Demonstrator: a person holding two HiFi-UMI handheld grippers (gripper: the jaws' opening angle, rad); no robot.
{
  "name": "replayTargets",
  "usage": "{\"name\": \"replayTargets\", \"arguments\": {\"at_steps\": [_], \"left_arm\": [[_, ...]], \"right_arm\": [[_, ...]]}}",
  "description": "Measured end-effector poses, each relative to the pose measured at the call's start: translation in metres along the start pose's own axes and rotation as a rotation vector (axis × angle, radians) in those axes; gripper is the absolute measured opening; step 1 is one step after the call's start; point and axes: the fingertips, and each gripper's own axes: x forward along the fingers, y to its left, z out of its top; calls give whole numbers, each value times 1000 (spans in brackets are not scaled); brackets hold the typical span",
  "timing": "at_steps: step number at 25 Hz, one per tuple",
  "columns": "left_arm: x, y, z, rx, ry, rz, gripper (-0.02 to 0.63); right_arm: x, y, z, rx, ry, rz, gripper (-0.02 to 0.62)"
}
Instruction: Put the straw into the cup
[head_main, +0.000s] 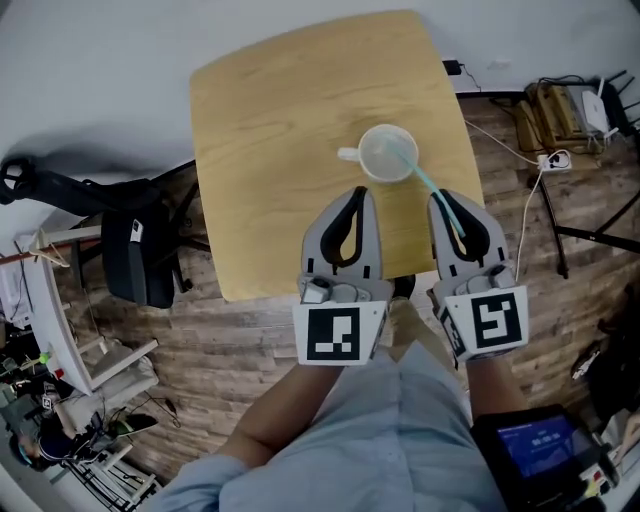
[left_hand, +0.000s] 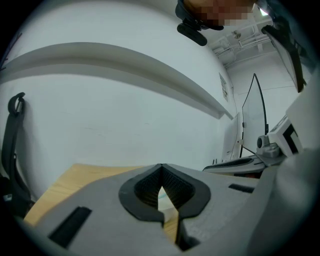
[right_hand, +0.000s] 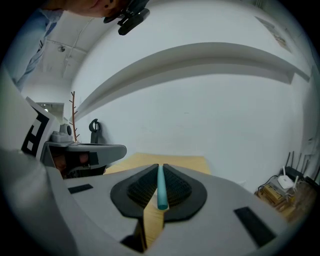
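- Straw (head_main: 432, 187), teal: clamped between the closed jaws of the right gripper (head_main: 446, 199). It slants toward 11 o'clock so its far end reaches the cup's mouth, probably for lowering in.
- Cup (head_main: 388, 153), pale: stands on the table (head_main: 270, 140), handle at 9 o'clock.
- Left gripper (head_main: 357, 192): at 6 o'clock of the cup, jaws together, empty, apparently idle.
- Writing: none legible.

Left tool (head_main: 355, 192) closed, right tool (head_main: 446, 199) clamped

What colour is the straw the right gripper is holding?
Light teal. The thin plastic straw shows best in the right gripper view, clamped between the jaws.
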Motion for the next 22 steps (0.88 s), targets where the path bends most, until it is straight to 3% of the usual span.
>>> {"name": "replayTargets", "arguments": {"at_steps": [10, 22], "left_arm": [[19, 12, -39, -32, 78, 15, -8], [28, 13, -45, -29, 98, 4, -8]], "right_arm": [[27, -4, -44, 39, 78, 15, 26], [36, -11, -51, 40, 88, 13, 52]]}}
